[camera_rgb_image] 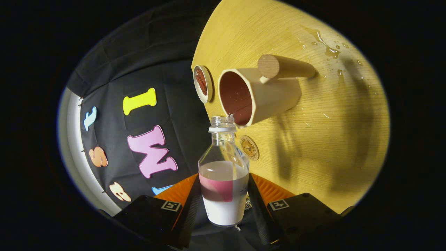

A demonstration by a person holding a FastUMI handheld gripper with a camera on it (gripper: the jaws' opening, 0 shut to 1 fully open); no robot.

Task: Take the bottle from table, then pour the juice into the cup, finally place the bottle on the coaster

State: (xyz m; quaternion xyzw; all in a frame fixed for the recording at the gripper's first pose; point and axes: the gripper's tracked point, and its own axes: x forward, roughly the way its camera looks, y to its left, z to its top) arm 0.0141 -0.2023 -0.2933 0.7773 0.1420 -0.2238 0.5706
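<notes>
My gripper (224, 188) is shut on a clear, uncapped bottle (223, 164), both fingers pressing on its white and pink label. The whole view is tilted with the bottle, so the table looks turned on its side. The liquid surface lies about halfway up the bottle. The bottle's open mouth (223, 122) is right at the rim of a cream cup (264, 94) with a reddish inside and a round wooden handle (284, 66). A small round wooden coaster (249, 147) with an emblem lies on the table beside the bottle's neck, close to the cup.
A small round white dish (202, 83) with something reddish-brown in it sits near the edge of the light wooden table (331, 139), beyond the cup. Drops and a small puddle of liquid (329, 48) lie past the cup's handle. The booth's black cloth wall hangs behind the table's edge.
</notes>
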